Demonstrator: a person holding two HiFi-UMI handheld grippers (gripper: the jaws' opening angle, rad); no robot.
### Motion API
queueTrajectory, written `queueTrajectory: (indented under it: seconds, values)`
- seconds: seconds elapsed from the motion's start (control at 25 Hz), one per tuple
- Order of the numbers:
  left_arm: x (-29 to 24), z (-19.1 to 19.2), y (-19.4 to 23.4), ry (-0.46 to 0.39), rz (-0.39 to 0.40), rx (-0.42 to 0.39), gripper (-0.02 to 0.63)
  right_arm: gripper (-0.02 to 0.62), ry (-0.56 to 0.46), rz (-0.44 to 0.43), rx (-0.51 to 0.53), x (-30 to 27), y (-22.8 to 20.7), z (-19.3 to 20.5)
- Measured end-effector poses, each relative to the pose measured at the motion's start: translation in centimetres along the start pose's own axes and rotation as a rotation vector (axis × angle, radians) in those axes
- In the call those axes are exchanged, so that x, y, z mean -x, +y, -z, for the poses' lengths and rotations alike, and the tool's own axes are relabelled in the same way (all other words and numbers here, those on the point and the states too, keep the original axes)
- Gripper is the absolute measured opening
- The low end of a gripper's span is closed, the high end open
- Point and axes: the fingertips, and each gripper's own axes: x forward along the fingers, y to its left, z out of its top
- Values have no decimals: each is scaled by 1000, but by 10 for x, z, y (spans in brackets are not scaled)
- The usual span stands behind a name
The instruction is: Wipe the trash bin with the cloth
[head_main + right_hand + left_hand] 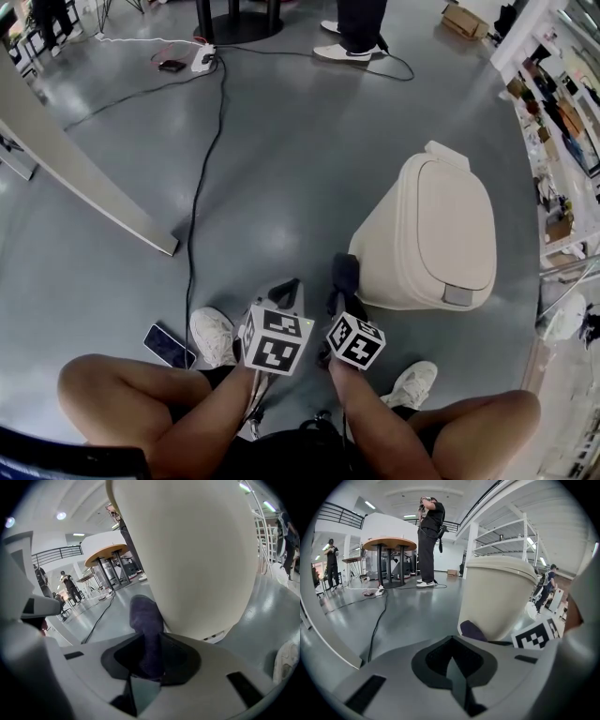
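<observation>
Two handheld grippers hover low over a grey floor (281,159) in front of a seated person's bare knees, just near and left of a cream trash bin (427,239). The bin stands upright with its lid (455,220) closed.

The right gripper (146,662) is clamped on a dark purple cloth (146,625). The cloth rises out of the jaws to the bin's lower wall on its near-left side; whether fabric and plastic actually touch cannot be told. From above, the cloth (344,274) sits right at the bin's base.

The left gripper (452,663) is just left of the right one and carries nothing, its jaws pressed together with no gap. Its camera looks past the bin's left side, where the cloth (472,631) and the right gripper's marker cube (534,637) show at the lower right.

A black cable (202,178) runs from the far floor toward the person's white shoes (214,336). A phone (169,346) lies flat just left of the left shoe. A white panel (84,187) slants across the left of the scene. Far behind, another person (427,536) stands beside a round table (389,542).
</observation>
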Motion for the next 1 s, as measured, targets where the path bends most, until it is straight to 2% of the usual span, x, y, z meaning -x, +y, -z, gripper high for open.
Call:
queueTrajectory:
  seconds: [0.28,0.44,0.72,1.0]
  values:
    - [2,-3,3,-13,-6,13,-3,103,-38,-11,22,13,16,-16]
    - [6,-6,10,-21,-23,43,-2,103,-111,-30,61,29,36,-49]
    - [13,-15,13,-64,-4,94,-2,103,-251,-61,90,62,63,-108]
    - [19,-26,12,-105,12,111,-2,103,-309,-63,63,84,75,-136]
